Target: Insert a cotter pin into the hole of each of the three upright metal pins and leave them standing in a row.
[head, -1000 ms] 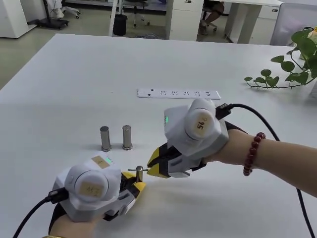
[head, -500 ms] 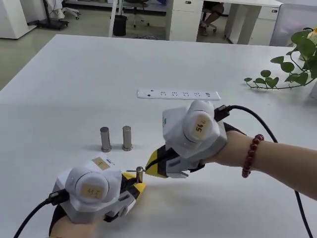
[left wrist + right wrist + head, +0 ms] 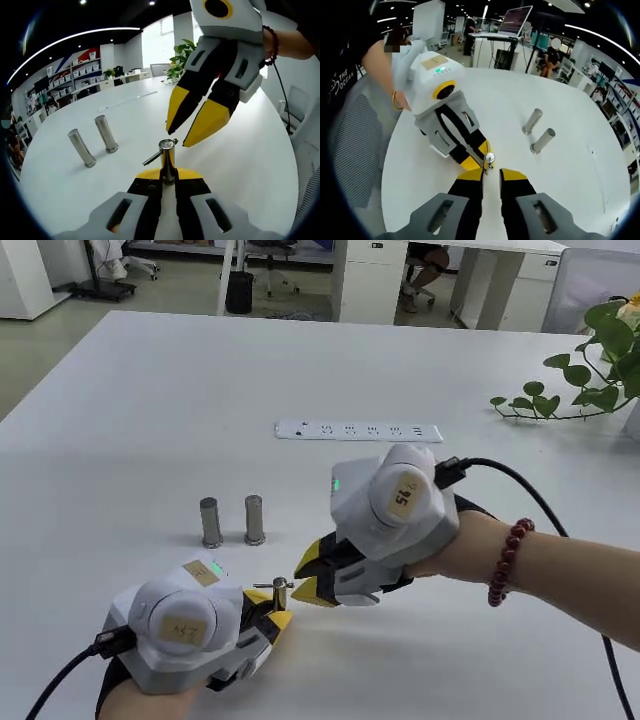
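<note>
My left gripper (image 3: pixel 276 608) (image 3: pixel 168 176) is shut on the lower part of an upright metal pin (image 3: pixel 281 590) (image 3: pixel 167 152). A thin cotter pin (image 3: pixel 151 159) sticks out sideways through the pin's hole near its top. My right gripper (image 3: pixel 300 577) (image 3: pixel 491 173) sits just to the right of that pin, its yellow jaws slightly apart with nothing between them. In the right gripper view the held pin (image 3: pixel 490 158) stands just beyond the jaw tips. Two more metal pins (image 3: pixel 210 522) (image 3: pixel 254 519) stand upright side by side behind the left gripper.
A white power strip (image 3: pixel 358 430) lies across the middle of the white table (image 3: pixel 150 390). A leafy plant (image 3: pixel 585 370) trails in at the right edge. A black cable (image 3: pixel 540 510) runs from the right gripper along the person's arm.
The right gripper's jaws have parted and drawn slightly back from the held pin. The cotter pin stays in the pin. The left gripper has barely moved.
</note>
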### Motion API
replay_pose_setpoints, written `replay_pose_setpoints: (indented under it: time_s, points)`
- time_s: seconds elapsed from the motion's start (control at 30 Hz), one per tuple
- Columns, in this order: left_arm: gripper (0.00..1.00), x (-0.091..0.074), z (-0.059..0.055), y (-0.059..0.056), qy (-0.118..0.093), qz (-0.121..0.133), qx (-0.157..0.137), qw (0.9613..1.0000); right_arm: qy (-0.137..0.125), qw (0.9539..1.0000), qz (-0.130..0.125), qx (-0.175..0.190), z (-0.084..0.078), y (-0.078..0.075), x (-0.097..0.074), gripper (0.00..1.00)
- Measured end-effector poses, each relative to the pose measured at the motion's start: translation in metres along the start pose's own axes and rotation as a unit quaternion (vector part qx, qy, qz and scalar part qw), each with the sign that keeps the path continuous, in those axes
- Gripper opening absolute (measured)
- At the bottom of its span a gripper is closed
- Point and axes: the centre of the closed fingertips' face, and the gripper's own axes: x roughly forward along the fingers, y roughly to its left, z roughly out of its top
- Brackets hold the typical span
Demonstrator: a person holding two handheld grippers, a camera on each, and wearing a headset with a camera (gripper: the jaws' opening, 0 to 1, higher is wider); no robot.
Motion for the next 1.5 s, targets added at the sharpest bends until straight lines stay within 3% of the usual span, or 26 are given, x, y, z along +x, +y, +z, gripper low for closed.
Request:
replay_pose_setpoints:
  time_s: [0.2, 0.67, 1.17, 1.5]
  points:
    - [0.05, 0.000, 0.000, 0.000, -0.002, 0.000, -0.002, 1.0000, -0.036, 0.9976, -0.012, 0.057, 0.004, -0.004, -0.008, 0.17]
    - [0.05, 0.000, 0.001, 0.001, -0.003, -0.005, -0.003, 1.0000, -0.074, 0.9905, -0.031, 0.112, 0.002, -0.005, -0.019, 0.24]
    - [0.05, -0.008, -0.003, 0.027, 0.003, 0.014, -0.009, 0.9999, -0.077, 0.9862, -0.039, 0.141, -0.012, -0.001, -0.022, 0.26]
    - [0.05, -0.008, -0.005, 0.037, 0.004, 0.014, -0.009, 0.9999, -0.074, 0.9841, -0.043, 0.156, -0.020, -0.001, -0.023, 0.26]
